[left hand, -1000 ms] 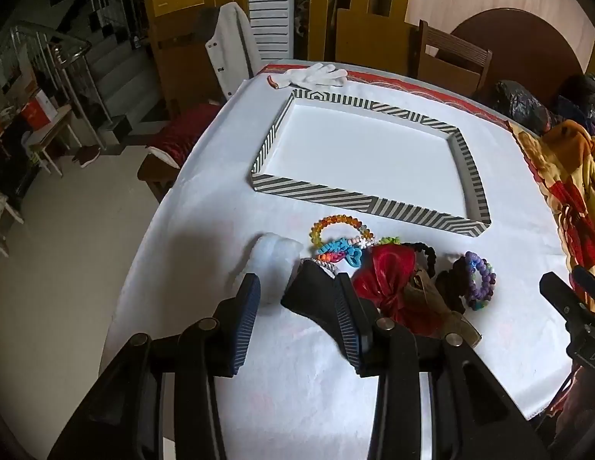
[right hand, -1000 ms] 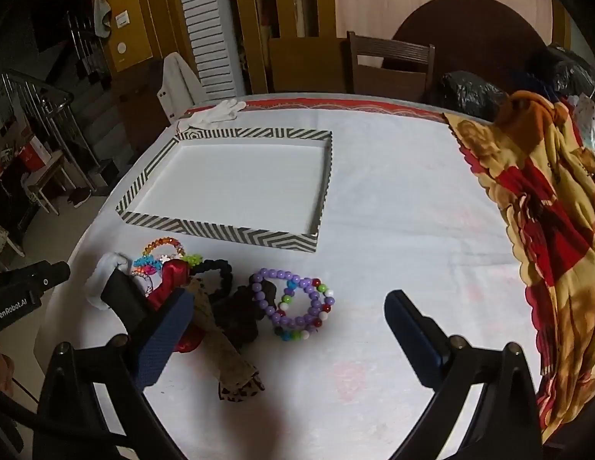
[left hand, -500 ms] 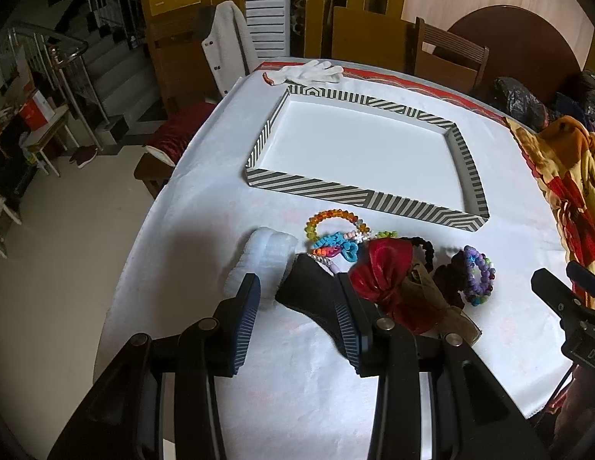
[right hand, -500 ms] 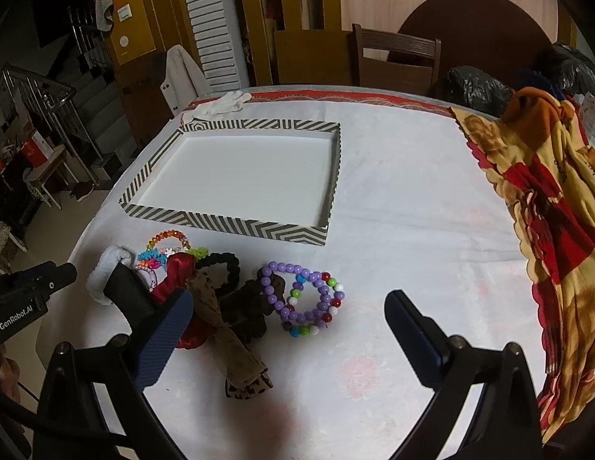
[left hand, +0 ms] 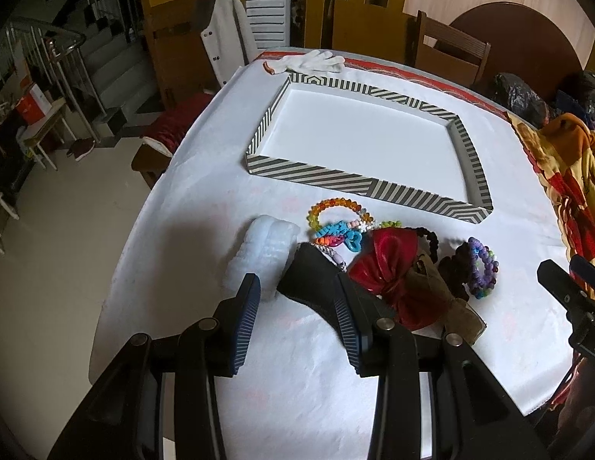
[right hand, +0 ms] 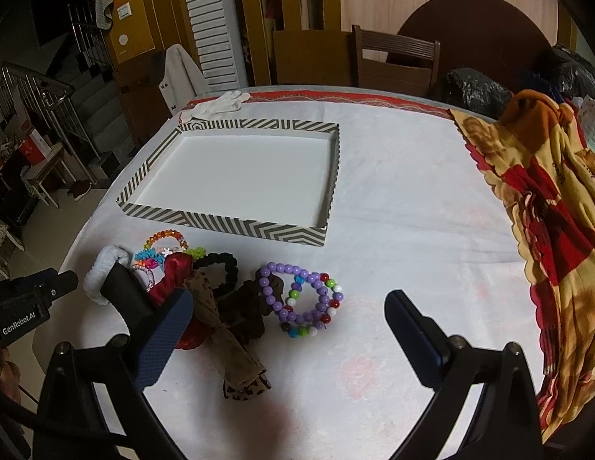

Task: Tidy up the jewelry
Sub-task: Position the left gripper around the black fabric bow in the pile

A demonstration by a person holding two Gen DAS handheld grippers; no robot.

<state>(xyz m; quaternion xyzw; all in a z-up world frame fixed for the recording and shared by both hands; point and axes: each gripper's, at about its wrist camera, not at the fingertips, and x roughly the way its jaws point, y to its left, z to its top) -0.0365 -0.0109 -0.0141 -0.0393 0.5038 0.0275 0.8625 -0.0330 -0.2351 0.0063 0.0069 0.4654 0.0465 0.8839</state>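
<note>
A pile of jewelry and hair pieces lies on the white tablecloth in front of an empty striped tray point(left hand: 366, 188) point(right hand: 228, 222). It holds a white scrunchie point(left hand: 266, 245), a black wedge-shaped item point(left hand: 309, 280), an amber bead bracelet point(left hand: 335, 203), a red bow point(left hand: 389, 264), a tan fabric bow point(right hand: 228, 345) and purple bead bracelets point(left hand: 483, 264) point(right hand: 301, 299). My left gripper point(left hand: 296, 291) hangs open above the cloth, just short of the black item and the scrunchie. My right gripper point(right hand: 287, 295) stands wide open over the purple bracelets, with nothing held.
A white glove point(left hand: 312, 61) lies behind the tray. A patterned orange cloth point(right hand: 546, 211) covers the table's right side, with black bags point(right hand: 473, 88) behind it. A wooden chair point(right hand: 397, 57) stands at the far edge. On the left, the table edge drops to the floor.
Both views have drifted slightly, so the tray and pile sit a little higher in frame. No item has shifted on the table, and both grippers stay open.
</note>
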